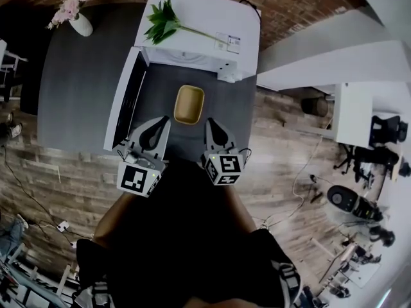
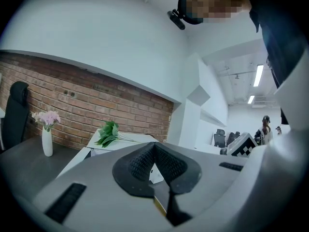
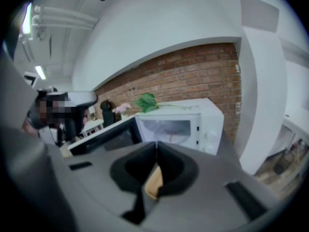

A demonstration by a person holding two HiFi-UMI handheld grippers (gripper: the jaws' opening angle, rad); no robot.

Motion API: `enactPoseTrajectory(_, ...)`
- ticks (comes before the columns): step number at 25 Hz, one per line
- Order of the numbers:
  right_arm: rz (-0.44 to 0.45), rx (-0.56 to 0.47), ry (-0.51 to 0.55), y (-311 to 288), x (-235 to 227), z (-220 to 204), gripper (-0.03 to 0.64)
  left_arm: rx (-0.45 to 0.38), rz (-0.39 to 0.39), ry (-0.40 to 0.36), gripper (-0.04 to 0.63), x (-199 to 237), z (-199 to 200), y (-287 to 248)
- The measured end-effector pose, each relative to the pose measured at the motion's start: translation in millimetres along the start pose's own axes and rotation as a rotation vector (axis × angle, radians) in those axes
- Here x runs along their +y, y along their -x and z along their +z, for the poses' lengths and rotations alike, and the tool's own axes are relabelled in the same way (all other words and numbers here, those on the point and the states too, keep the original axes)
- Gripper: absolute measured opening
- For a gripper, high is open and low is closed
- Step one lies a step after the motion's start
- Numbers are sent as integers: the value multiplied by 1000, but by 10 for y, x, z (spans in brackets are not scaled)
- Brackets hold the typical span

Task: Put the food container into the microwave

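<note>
A tan food container (image 1: 189, 104) lies on the dark grey table (image 1: 83, 76), just in front of the white microwave (image 1: 192, 18). The microwave's door (image 1: 125, 95) is swung open to the left. My left gripper (image 1: 163, 120) is shut and empty, its tip just near-left of the container. On the container's near-right side my right gripper (image 1: 209, 121) is also shut and empty. In the right gripper view the closed jaws (image 3: 156, 144) hide most of the container (image 3: 155, 181); the microwave (image 3: 193, 124) stands behind them. The left gripper (image 2: 154, 145) shows its jaws meeting.
A green leafy sprig (image 1: 160, 21) lies on top of the microwave. A white vase of pink flowers (image 1: 76, 15) stands at the table's far left. A brick wall runs behind. Wooden floor, a white desk (image 1: 353, 114) and office chairs lie to the right.
</note>
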State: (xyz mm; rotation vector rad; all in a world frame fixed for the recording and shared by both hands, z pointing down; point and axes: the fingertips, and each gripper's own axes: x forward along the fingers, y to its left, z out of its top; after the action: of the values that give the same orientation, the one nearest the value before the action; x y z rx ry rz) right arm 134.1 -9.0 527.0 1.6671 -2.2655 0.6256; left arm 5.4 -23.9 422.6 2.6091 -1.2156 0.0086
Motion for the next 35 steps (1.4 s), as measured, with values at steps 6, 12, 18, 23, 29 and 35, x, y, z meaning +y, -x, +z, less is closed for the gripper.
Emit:
enactPoseTrajectory(6,-30,36,32,-220,-16,-67,34,21,-36,9,35,215,-34,-141)
enactPoseTrajectory(12,-20,104,66,-416,-35,-233,32,48,-76,15,35,295,-80,-284)
enactPoseTrajectory(18,42,231,133,-627,5,-493,34,62,-83,39,35,380,-126,-443)
enactPoseTrajectory(23,68,364,142,-806,-57,-747,35,71,-73,50,35,450,-148,-551)
enactPoseTrajectory(29,28,430,86,-1045,-267,-900,40,80,-53,56,35,526,-172,-622)
enactPoseTrajectory(35,-36,511,-3,-1246,-559,-1154,118,88,-39,58,35,590,-205,-680)
